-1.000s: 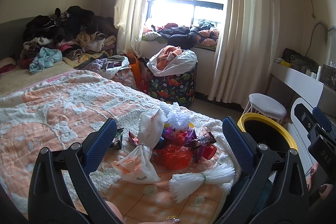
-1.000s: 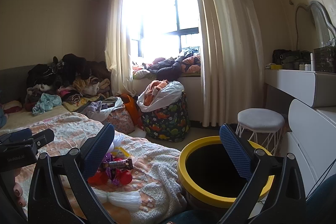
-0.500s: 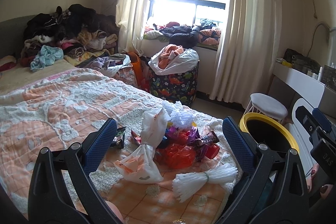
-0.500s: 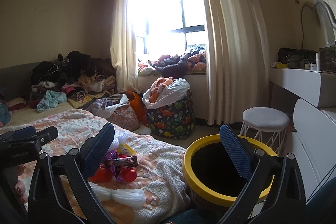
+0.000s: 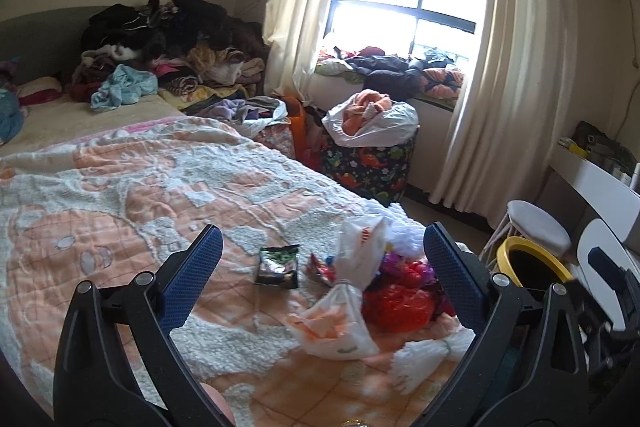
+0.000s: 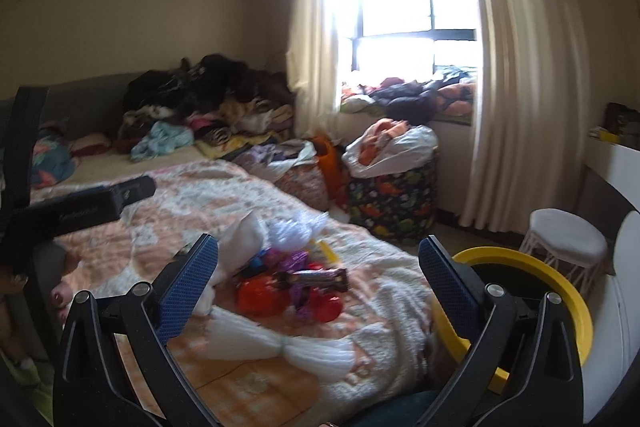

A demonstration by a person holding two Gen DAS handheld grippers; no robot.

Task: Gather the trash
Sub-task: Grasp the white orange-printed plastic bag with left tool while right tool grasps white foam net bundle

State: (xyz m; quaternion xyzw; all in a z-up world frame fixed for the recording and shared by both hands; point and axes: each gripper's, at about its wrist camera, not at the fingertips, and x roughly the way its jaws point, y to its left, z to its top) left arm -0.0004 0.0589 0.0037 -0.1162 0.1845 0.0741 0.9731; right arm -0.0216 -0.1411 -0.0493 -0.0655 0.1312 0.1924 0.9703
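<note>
Left gripper (image 5: 320, 267): hanging over the bedspread with its fingers spread wide, grasping nothing.
Right gripper (image 6: 318, 277): also standing released, its fingers wide apart and empty, hovering above the corner of the bed.
Bedspread (image 5: 120, 195): an orange and white quilted cover lying across the bed and carrying all the litter.
Trash pile (image 6: 288, 279): sitting on the bedspread near the bed's corner, framed between the right gripper's fingers; it is showing red and purple wrappers heaped together.
Chocolate bar (image 6: 316, 277): a dark wrapped bar resting on top of the pile.
White bag (image 5: 344, 323): a knotted plastic bag lying on the bedspread just beside the red wrappers.
Dark packet (image 5: 278, 266): lying flat on the bedspread, apart from the pile, between the left gripper's fingers.
White fringe bundle (image 6: 280, 345): a tied tuft of white strands lying on the bedspread in front of the pile.
Bin (image 6: 560, 291): a round bin with a yellow rim standing on the floor right beside the bed's corner, its mouth facing up.
Stool (image 6: 568, 237): a white stool standing just behind the bin.
Laundry basket (image 5: 368, 163): a dark patterned basket standing under the window, stuffed with cloth.
</note>
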